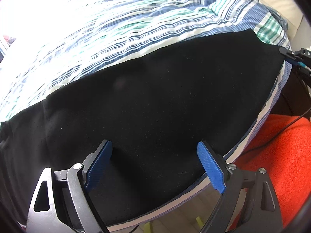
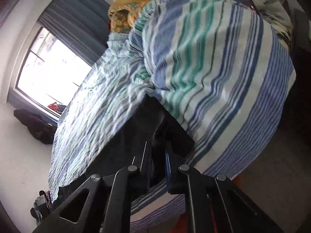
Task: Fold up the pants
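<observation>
Currently the black pants lie flat along the near edge of the striped bedspread, filling the lower half of the left wrist view; an orange rug shows at lower right.

Step in hand, as I judge it: taking hold of both ends of the garment before a fold. To do it well, each grip should catch all the layers near an edge, and both ends should lift evenly so the cloth stays taut and unwrinkled.

Left gripper: jaws wide apart, blue pads straddling the fabric at lower centre, clamping nothing; contact with the cloth uncertain.

Right gripper: jaws nearly together at lower centre of the right wrist view, dark cloth of the pants pinched between them. View blurred, so depth of bite unclear.
</observation>
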